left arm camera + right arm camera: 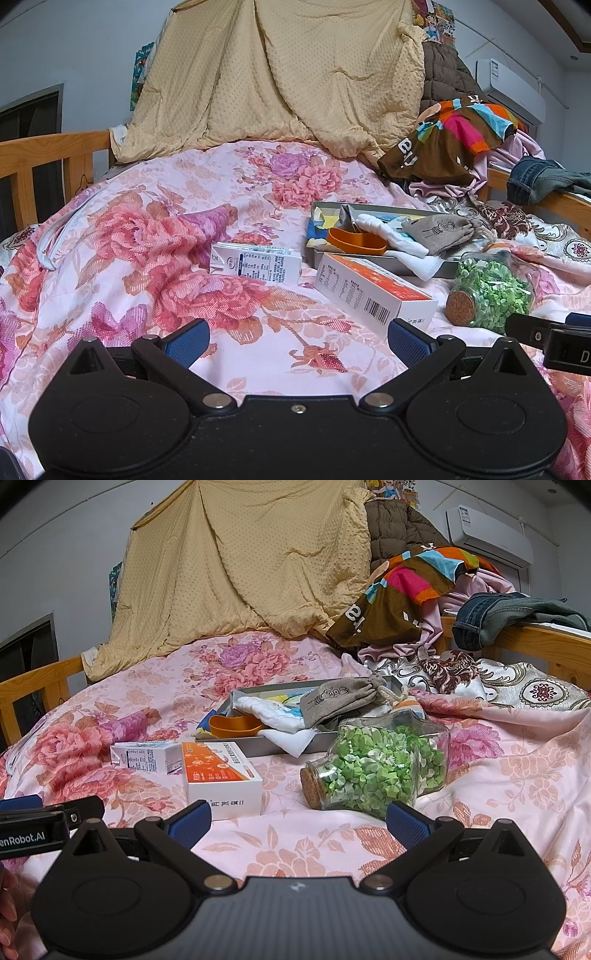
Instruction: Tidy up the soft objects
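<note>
Home bedroom. Wooden bed frame (pixel 44 155) around mattress under pink floral bedspread (pixel 147 240). Yellow quilt (pixel 280 74) draped at far end against wall, clothes (pixel 413 590) heaped beside it, jeans (pixel 495 616) slung over rail. Air conditioner (pixel 487 531) mounted high on wall, posters (pixel 439 22) pinned behind quilt.

A grey drawstring pouch (pixel 341 698) and a crumpled white cloth (pixel 273 716) lie in the grey tray (pixel 258 747).

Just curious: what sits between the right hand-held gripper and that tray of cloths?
In the right wrist view, a corked jar of green bits lies between the right hand-held gripper and the tray.
</note>
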Tool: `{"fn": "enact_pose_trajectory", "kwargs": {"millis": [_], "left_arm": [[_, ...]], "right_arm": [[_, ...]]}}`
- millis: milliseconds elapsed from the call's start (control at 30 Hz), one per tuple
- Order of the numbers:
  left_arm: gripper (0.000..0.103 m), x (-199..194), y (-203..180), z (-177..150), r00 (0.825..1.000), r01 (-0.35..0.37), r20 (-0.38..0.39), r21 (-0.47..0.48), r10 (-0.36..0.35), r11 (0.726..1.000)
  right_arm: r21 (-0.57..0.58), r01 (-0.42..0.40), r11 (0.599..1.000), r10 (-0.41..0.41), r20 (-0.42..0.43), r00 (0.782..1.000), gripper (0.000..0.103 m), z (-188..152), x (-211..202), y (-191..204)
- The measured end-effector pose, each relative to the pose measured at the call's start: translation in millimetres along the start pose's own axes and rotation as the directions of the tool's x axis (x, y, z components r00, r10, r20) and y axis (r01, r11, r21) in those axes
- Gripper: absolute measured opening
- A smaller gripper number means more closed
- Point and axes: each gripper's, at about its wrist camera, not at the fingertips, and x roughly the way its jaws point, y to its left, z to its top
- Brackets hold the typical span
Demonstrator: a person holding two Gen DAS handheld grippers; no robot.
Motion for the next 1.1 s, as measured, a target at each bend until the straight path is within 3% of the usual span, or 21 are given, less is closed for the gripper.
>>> {"fn": "enact_pose_trajectory", "kwargs": {"millis": [233, 333, 600, 1100], "left_arm": [[0.102, 0, 0, 0, 1.0, -0.005, -0.003, 0.004, 0.005, 1.0], [0.102, -5, -1, 1, 0.999, -0.047, 0.026, 0.011, 0.046, 0.999], [0.102, -10, -1, 1, 1.0, 0.009, 0.015, 0.026, -0.01, 1.0], [0.102, -8, -4, 3, 1.0, -0.019, 0.017, 0.039, 0.019, 0.999]], "right_arm": [[0.0, -0.001, 1.0, 0.001, -0.002, 1.0, 0.103, -1, 0, 1], [0.001, -0.001, 1.0, 0.001, -0.001, 1.0, 0.103, -1, 0, 1], [0.001, 0.0, 1.0, 0.0, -0.002, 1.0, 0.103, 0, 1, 0], [0.002, -0.001, 1.0, 0.002, -0.009, 1.0, 0.103, -4, 2, 0]]}}
